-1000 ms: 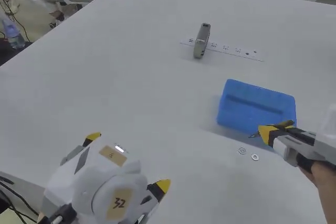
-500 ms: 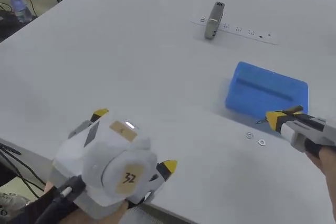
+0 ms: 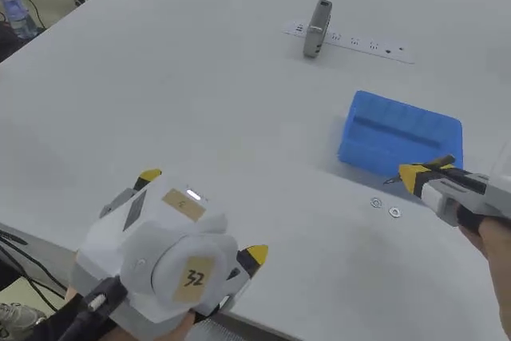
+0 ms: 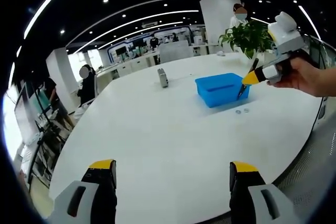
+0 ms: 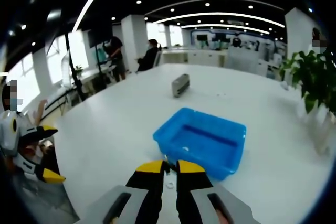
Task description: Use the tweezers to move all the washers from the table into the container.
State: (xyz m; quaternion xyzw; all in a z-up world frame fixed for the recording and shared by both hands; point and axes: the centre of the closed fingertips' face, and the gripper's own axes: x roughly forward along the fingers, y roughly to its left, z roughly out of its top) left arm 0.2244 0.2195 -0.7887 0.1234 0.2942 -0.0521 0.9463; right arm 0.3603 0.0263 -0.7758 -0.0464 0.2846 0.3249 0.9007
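The right gripper [image 3: 423, 173] has its yellow fingers [image 5: 152, 167] pinched narrow on the tweezers [image 3: 393, 180]. The dark tip slants down in front of the blue container's [image 3: 375, 167] near wall. Two washers [image 3: 376, 203] lie on the worktop [image 3: 200, 77] just below that tip, close together and beside the container. A hand [image 3: 495, 237] grips this gripper from the right edge. The left gripper [image 3: 203, 215] hangs over the worktop's near edge, fingers [image 4: 100, 179] spread wide and holding nothing. Between the two grippers lies broad bare worktop. A power strip [image 3: 359, 41] sits further back.
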